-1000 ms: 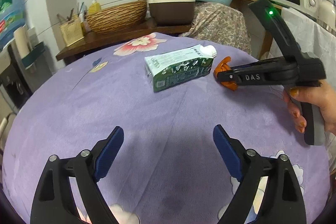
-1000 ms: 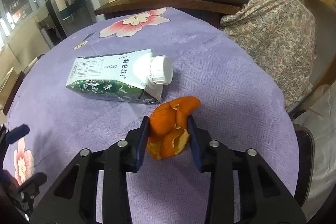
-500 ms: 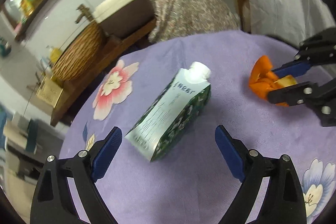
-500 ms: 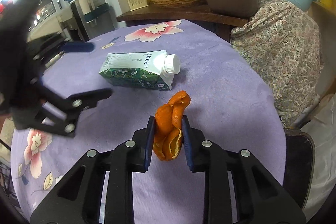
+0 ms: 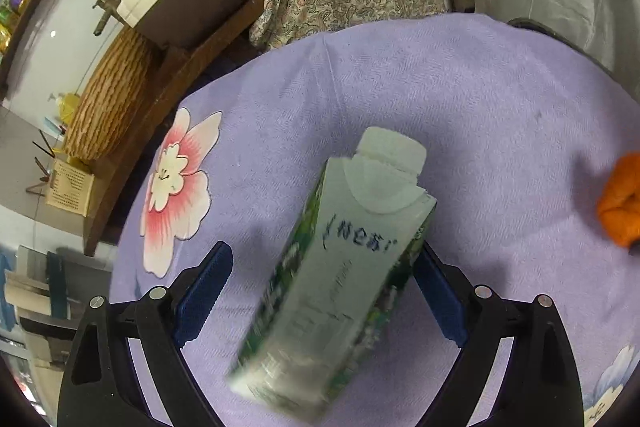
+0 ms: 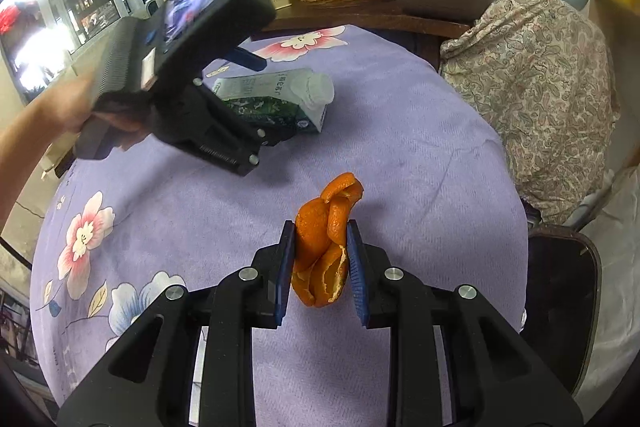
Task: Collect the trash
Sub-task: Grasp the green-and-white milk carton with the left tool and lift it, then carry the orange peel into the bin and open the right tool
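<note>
1. We hold the peel (image 6: 326,251) pinched between the right gripper (image 6: 320,267) pads, clear of the table (image 6: 420,167).
2. We straddle the carton (image 5: 340,279), lying mid-table, with the left gripper (image 5: 320,291); jaws spread, not yet gripping.
3. Remaining: grasp the carton, discard both. No bin shows.

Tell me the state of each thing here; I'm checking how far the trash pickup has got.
Orange peel: clamped in the right gripper, off the tablecloth.
Milk carton: lying on its side, cap on, between open left gripper fingers, not gripped.
</note>
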`<state>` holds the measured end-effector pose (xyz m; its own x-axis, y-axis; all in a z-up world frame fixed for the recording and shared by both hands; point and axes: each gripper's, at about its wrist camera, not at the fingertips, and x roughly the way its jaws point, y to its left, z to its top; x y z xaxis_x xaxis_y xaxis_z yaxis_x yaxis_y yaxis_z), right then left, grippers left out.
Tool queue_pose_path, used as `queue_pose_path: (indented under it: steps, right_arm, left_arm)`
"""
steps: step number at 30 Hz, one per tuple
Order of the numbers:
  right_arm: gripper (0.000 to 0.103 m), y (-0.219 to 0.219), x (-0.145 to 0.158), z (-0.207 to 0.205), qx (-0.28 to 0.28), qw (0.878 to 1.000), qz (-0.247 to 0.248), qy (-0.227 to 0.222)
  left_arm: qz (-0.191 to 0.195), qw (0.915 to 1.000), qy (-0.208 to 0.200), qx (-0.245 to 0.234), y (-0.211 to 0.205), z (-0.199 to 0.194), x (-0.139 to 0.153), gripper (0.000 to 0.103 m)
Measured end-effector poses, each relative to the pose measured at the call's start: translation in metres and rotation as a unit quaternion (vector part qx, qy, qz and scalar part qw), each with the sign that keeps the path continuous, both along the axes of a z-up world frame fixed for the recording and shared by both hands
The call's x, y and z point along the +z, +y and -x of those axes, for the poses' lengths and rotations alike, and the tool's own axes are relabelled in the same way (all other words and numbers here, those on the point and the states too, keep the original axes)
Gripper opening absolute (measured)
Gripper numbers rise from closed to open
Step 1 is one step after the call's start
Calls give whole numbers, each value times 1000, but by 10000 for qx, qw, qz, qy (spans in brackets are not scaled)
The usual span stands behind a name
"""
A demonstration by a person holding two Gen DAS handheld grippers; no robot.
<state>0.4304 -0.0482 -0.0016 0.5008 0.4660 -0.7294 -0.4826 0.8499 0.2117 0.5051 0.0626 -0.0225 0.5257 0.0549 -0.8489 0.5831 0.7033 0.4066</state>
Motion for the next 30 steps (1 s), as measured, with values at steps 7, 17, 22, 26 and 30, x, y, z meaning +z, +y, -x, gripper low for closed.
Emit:
queue_pose_path:
  steps: [7,17,22,26,30]
  right_arm:
    - [26,-8,-1,6,55,9999,-106,23]
    - [26,-8,3,15,143,9997,-218,-36]
    - [26,-11,7,22,143,9995,-273,-84]
    - [26,-16,8,26,114,9993,-360,-68]
    - [26,-22,8,33,130,9990,-415,-60]
  left_arm:
    - [219,9990,315,210,0,-6,1,72]
    - [260,9988,146,389,-1,2,-1,53]
    - [444,9977,-51,511,5,12,4,52]
    - [858,9936,-334,656,15,25,16,52]
    - [1395,9860,-541,731,25,47,29,52]
